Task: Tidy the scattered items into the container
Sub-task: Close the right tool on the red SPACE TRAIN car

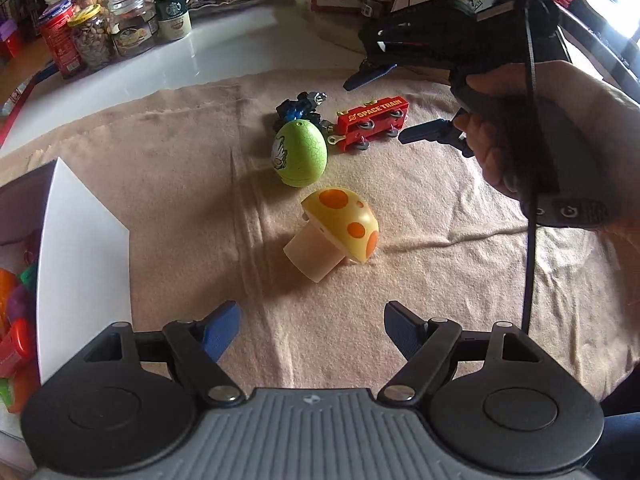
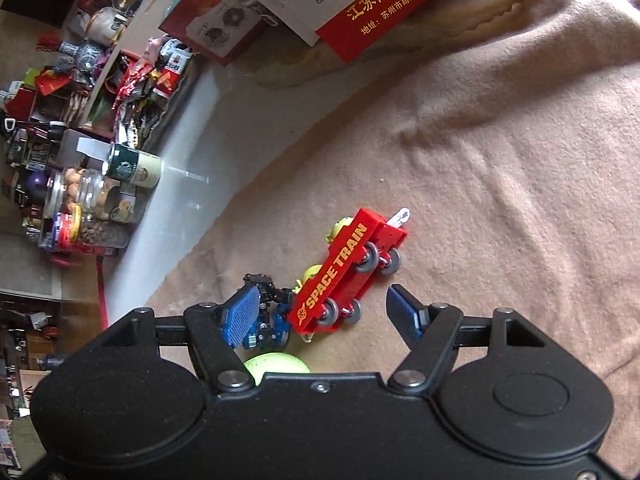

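Four toys are seen loose on the beige cloth [image 1: 400, 280], with the red train wagon [image 2: 346, 274] taken here as the landmark. The wagon is tipped on its side, wheels exposed, which suggests it was scattered, not set down. A small blue and black robot toy [image 1: 302, 106] is touching the wagon's near end, a green egg [image 1: 300, 154] lies just beside both, and a yellow mushroom [image 1: 340, 230] is tilted on its cap edge farther from the wagon, beyond the egg. The container [image 1: 80, 248], a white-walled box already holding bright toys, is placed well apart from the wagon, past the mushroom. The right gripper [image 2: 320, 312] is held released, nothing gripped, with its jaws spread to either side of the wagon's lower end; one pad is seen in front of the robot toy. This straddling pose is judged to be preparation for clamping the wagon across its narrow body. The left gripper [image 1: 312, 332] is likewise released and empty, aimed down over the cloth with the mushroom ahead of its jaws, probably its next pick.
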A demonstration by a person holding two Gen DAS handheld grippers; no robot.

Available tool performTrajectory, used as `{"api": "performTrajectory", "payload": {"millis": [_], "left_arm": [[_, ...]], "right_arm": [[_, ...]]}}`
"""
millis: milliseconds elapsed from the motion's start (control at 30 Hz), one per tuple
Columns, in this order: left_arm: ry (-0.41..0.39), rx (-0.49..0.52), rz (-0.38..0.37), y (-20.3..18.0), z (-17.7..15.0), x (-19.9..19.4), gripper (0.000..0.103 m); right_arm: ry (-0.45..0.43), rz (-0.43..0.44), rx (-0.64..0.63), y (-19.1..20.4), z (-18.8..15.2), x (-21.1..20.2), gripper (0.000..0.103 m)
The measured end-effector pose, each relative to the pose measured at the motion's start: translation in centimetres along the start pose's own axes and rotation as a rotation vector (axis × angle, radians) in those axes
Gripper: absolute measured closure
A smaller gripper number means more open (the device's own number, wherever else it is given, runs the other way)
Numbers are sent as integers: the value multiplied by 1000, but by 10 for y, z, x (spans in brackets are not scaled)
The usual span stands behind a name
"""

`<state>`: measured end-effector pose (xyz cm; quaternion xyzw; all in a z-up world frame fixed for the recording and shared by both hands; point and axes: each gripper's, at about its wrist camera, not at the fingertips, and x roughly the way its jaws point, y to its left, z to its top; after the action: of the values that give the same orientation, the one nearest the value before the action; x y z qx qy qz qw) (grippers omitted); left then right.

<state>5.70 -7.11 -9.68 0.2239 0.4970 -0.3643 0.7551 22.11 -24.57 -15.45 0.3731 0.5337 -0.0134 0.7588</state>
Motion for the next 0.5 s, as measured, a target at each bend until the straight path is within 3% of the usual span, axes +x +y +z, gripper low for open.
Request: {"api": "performTrajectory", "payload": {"millis": [167, 300, 500], "left_arm": [[-9, 0, 2, 3, 0, -4, 23], [-15, 4, 2, 3, 0, -6, 23], [-12, 9, 3, 4, 0, -5, 23]], "right_arm": [[-17, -98, -81, 14, 2, 15, 38], [-28, -184, -290, 35, -5, 23, 54], [0, -198, -469, 42, -16, 8, 73]]}}
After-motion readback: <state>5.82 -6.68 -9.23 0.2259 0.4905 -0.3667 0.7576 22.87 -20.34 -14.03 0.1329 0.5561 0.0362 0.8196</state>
